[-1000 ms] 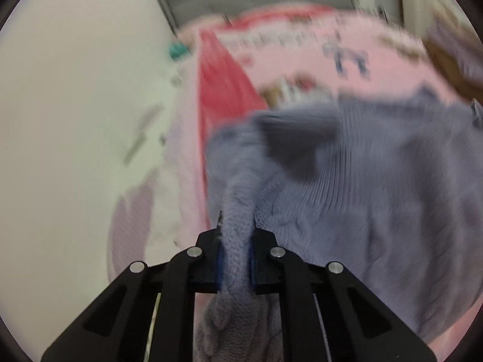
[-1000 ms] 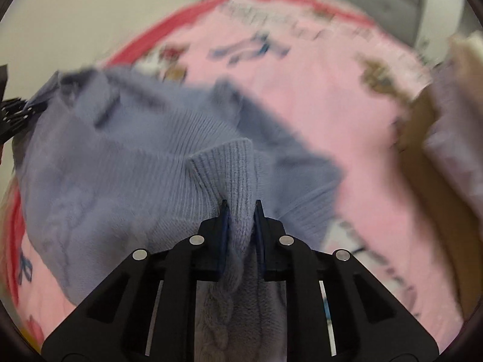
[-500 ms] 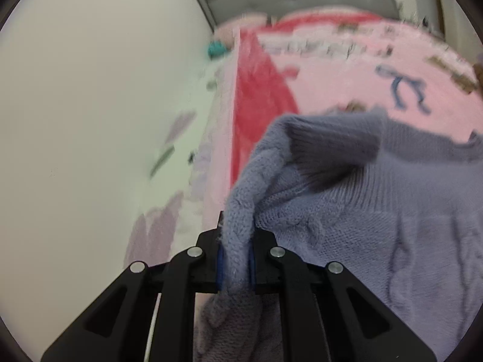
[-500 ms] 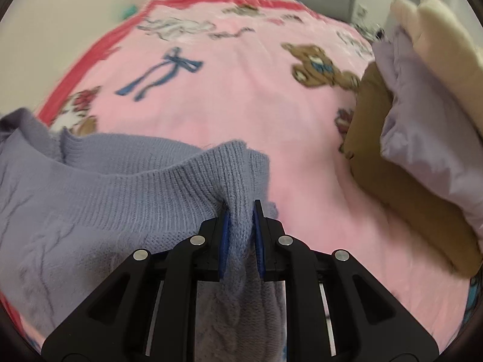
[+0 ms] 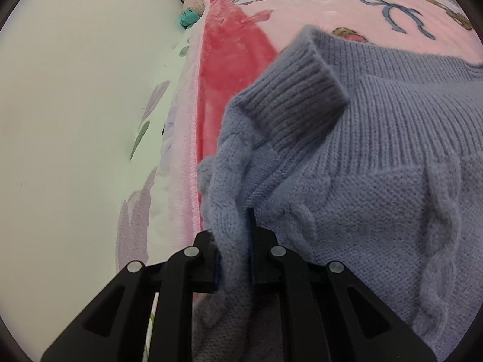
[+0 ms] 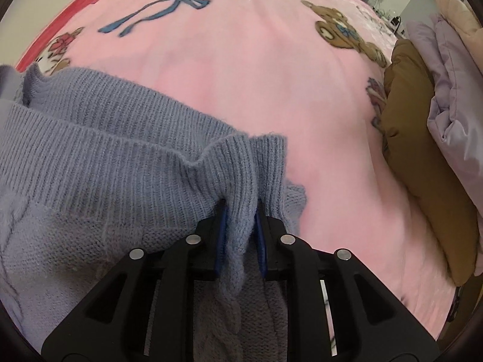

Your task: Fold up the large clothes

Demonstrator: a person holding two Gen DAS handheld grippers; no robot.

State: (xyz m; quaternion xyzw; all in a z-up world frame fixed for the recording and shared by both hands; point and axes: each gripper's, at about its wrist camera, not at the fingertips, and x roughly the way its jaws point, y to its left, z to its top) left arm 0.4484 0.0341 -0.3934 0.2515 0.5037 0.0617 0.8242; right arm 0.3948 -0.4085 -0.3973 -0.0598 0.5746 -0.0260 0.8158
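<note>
Soft, floppy sweater (image 5: 377, 181) – best held by its ribbed hem – sits bunched between both tongs (image 5: 234, 235) (image 6: 240, 226) as their jaws ease open.

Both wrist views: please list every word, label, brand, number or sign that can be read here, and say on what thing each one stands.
None can be read.
Pink plush blanket: only pictures, a blue ribbon bow and a brown teddy bear; the thin dark squiggles near its far edge are too blurred to read as letters.
Blue-grey cable-knit sweater: no tag or label shows.
</note>
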